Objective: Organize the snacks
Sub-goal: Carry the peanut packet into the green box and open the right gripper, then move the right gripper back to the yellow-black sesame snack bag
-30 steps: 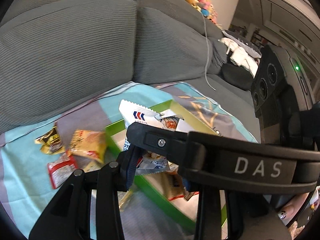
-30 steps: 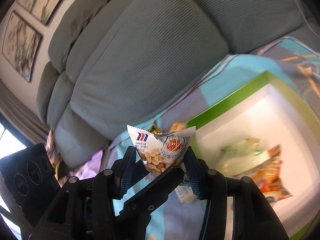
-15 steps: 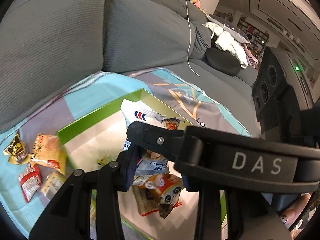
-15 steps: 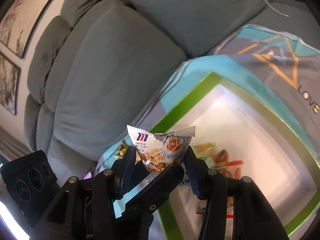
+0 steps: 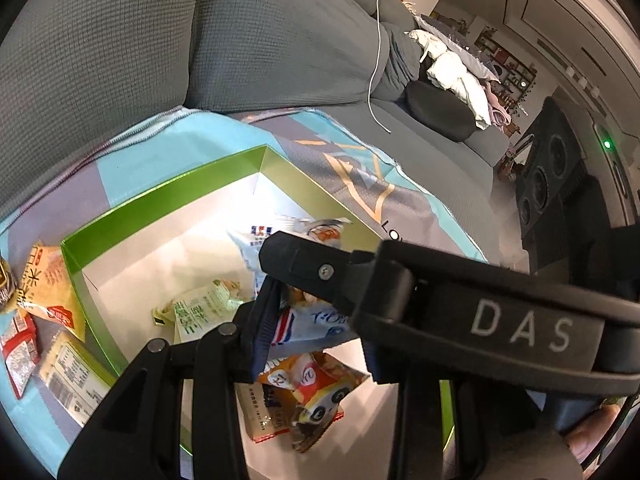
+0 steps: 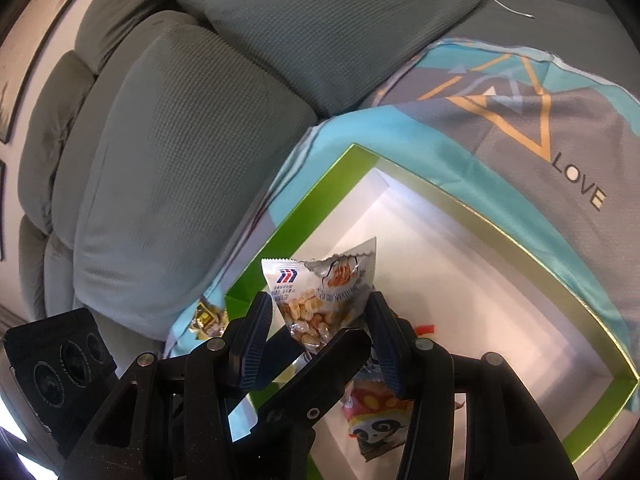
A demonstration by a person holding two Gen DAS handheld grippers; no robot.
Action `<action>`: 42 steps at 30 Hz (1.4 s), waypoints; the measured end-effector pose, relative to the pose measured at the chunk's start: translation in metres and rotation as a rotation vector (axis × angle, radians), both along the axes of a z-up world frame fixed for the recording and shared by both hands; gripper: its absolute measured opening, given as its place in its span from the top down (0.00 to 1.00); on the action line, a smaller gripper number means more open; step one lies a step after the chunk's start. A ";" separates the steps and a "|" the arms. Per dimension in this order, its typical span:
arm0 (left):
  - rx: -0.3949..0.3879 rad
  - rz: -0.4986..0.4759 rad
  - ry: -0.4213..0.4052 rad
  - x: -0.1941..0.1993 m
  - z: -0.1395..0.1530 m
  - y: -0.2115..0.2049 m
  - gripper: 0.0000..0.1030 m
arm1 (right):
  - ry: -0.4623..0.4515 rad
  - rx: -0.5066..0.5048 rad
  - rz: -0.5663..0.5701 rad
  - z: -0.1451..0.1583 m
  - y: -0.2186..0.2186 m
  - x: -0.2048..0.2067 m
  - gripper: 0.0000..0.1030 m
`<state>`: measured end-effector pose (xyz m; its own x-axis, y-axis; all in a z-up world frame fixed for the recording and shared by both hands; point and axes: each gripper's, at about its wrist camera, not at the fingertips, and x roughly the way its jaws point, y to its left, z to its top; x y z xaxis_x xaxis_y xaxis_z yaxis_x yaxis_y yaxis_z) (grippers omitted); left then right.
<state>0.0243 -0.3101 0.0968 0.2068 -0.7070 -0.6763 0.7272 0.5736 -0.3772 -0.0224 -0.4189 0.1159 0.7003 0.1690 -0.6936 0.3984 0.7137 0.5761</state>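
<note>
Two views. Left wrist view: left hand-held gripper (image 5: 312, 336) is clamped on the lower part of a white-and-blue snack packet (image 5: 308, 324), held over the open green-rimmed box (image 5: 160, 196); the right hand-held gripper's finger (image 5: 316, 268) crosses in front of the packet, so the far pad contact is partly hidden. Inside the box, on its white floor, lie a pale green packet (image 5: 196, 312) and an orange panda-print packet (image 5: 316, 396) directly under the grip. Outside the box's left wall, on the teal-and-grey cloth (image 5: 168, 148), sit a yellow-orange packet (image 5: 48, 292), a red packet (image 5: 18, 356) and a pale yellow packet (image 5: 74, 376). Grey sofa cushions (image 5: 180, 40) behind. Right wrist view: right hand-held gripper (image 6: 320, 328) has its pads on both sides of the same snack packet (image 6: 320, 300), which stands upright with peanuts visible through its clear window; the left side pad looks slightly off the film, so I cannot tell if it is really squeezing. Left gripper's finger (image 6: 320, 360) cuts diagonally across below the packet. Box (image 6: 520, 240) is beneath, panda packet (image 6: 376, 424) at its floor, a small dark-gold packet (image 6: 206, 316) on the cloth (image 6: 560, 128) outside the box's left corner.
</note>
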 end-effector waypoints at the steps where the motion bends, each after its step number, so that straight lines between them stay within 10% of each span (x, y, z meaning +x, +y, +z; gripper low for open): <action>1: -0.002 0.000 0.008 0.000 -0.001 0.000 0.65 | 0.005 -0.002 -0.004 -0.001 0.000 0.000 0.49; 17: -0.018 0.037 0.007 -0.001 0.008 0.026 0.32 | 0.025 -0.116 -0.074 0.009 -0.002 -0.005 0.49; 42: -0.087 0.351 -0.012 -0.007 0.039 0.167 0.01 | -0.008 -0.284 -0.096 0.026 0.016 -0.004 0.17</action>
<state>0.0169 -0.1431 0.1354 0.4547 -0.6460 -0.6132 0.4961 0.7555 -0.4280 -0.0267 -0.4029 0.1419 0.7095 -0.0981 -0.6978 0.4679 0.8060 0.3624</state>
